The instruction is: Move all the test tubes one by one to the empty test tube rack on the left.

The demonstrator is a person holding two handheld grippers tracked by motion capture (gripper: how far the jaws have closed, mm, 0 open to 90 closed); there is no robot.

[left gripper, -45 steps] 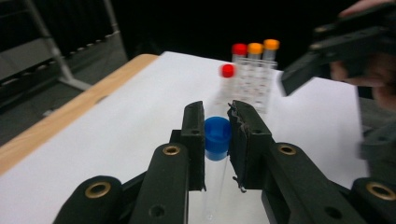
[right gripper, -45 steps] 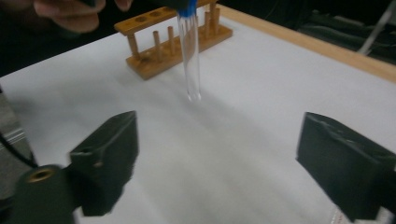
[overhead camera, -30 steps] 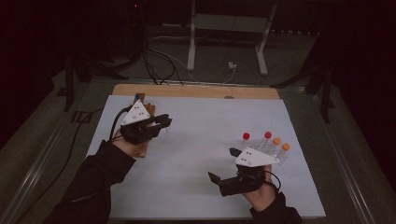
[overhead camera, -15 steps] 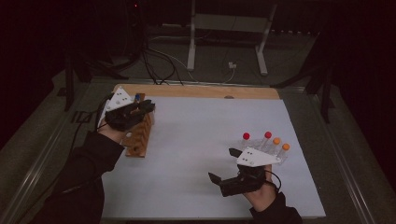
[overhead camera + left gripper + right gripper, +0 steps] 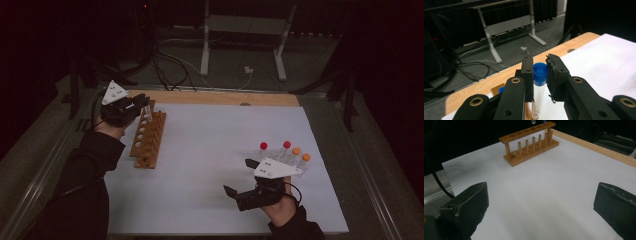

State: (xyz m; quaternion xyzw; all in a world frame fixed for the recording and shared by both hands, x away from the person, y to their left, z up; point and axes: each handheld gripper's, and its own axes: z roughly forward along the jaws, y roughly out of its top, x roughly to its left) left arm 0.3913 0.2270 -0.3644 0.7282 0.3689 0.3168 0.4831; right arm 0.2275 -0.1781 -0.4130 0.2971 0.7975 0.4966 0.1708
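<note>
- Table [image 5: 210,200]: a wooden table covered by a white sheet; a bare wooden strip is exposed along the far edge.
- Wooden rack [image 5: 148,134]: a test-tube rack with a row of round holes in its top bar, standing on the sheet at the left side and running from near to far. In the right gripper view the rack [image 5: 530,142] appears at the far end of the white surface, its pegs upright.
- Right gripper [image 5: 240,176]: rests low over the near right part of the sheet, pointing left, well apart from the rack. Its jaws are spread wide with nothing between them; in the right gripper view the two black pads stand at opposite edges over bare sheet.
- Left gripper [image 5: 145,102]: held above the far end of the rack. Its jaws are clamped on a tube, one pad on each side just below and against the cap, as the left gripper view shows [image 5: 540,75].
- Capped tubes [image 5: 282,152]: four tubes lying side by side on the sheet just beyond the right gripper, two with red caps, two with orange.
- Blue-capped tube [image 5: 539,86]: clear, upright, gripped at its top by the left gripper; its rounded lower end hangs over the far end of the rack.
</note>
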